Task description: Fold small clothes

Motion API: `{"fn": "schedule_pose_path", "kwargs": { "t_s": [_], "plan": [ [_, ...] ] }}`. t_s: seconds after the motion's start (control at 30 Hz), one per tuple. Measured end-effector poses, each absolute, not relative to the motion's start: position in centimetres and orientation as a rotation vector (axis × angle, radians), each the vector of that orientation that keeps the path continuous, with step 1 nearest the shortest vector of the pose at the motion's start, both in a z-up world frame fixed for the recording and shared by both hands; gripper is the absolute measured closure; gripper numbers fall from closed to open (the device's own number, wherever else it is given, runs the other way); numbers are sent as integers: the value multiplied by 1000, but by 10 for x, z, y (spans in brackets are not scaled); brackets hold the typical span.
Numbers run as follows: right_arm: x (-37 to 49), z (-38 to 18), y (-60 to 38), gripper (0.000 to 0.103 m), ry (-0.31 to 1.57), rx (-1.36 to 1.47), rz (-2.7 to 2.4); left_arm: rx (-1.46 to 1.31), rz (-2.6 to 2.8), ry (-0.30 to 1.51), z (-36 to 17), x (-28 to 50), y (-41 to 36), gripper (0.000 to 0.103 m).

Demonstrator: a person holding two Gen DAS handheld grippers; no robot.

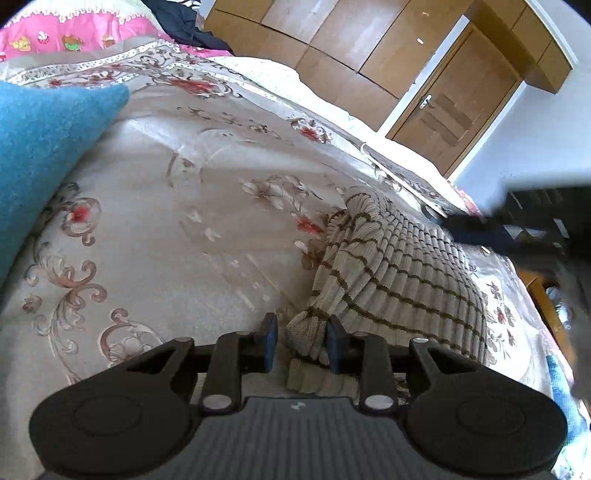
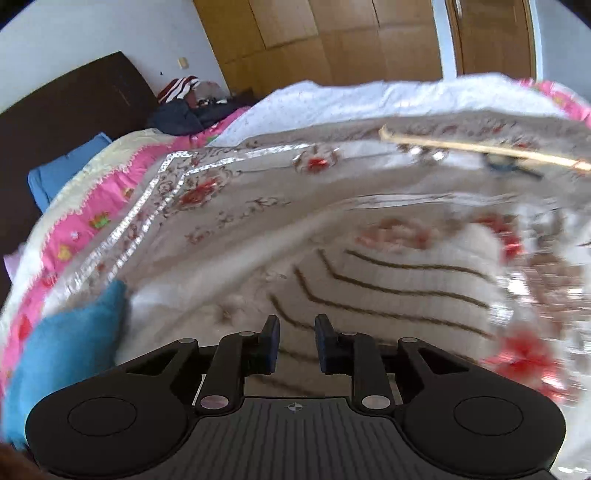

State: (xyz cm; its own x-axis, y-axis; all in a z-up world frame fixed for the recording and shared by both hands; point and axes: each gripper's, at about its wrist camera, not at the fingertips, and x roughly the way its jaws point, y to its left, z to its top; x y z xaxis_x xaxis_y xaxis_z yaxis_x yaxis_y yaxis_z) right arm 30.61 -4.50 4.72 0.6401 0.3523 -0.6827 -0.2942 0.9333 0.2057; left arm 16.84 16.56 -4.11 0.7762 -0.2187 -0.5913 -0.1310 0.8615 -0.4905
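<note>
One striped knit garment [image 1: 399, 266] lengthwise away on floral bedspread [image 1: 177, 206], hem between parted left gripper [image 1: 301, 343]; right gripper [image 2: 295, 345] apart, empty.

Floral bedspread [image 1: 155, 206], pink quilt [image 1: 74, 33], wooden wardrobe [image 1: 332, 48], wooden door [image 1: 458, 107], dark headboard [image 2: 62, 110], blue pillow [image 2: 62, 173]

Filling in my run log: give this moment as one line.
left gripper: open around striped knit corner | right gripper: open, empty, above knit | blue garment aside on bedspread
</note>
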Motion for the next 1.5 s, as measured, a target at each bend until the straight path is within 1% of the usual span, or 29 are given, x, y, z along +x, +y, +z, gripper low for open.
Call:
{"fn": "schedule_pose_path", "kwargs": {
  "t_s": [0.13, 0.23, 0.37, 0.5, 0.6, 0.67, 0.73, 0.83, 0.97, 1.13, 1.3, 1.5],
  "plan": [
    [279, 17, -60, 80, 847, 30, 375, -493, -15, 674, -32, 161, 159, 61],
    [271, -5, -56, 81, 879, -27, 383, -402, 33, 632, -16, 150, 150, 61],
    [261, 1, -60, 80, 829, -14, 427, -275, 54, 566, 12, 147, 132, 61],
    [257, 8, -76, 79, 786, 13, 427, -231, -23, 545, 27, 175, 113, 61],
    [262, 3, -87, 79, 783, 40, 427, -186, -70, 581, 19, 212, 97, 61],
    [265, -5, -88, 80, 795, 19, 429, -164, -50, 649, 3, 236, 94, 61],
    [268, -11, -86, 80, 809, -13, 438, -157, -35, 711, -13, 246, 95, 58],
    [271, -23, -86, 83, 836, -40, 443, -170, -41, 718, -25, 242, 97, 55],
    [272, -22, -90, 84, 850, -14, 449, -171, -37, 725, -26, 241, 97, 54],
    [263, -8, -92, 80, 838, -10, 437, -155, -26, 723, -17, 234, 93, 54],
    [252, 2, -86, 79, 787, -56, 425, -144, -24, 724, -14, 227, 91, 54],
    [260, -7, -81, 79, 821, -43, 435, -136, -23, 733, -17, 227, 92, 54]
  ]
}}
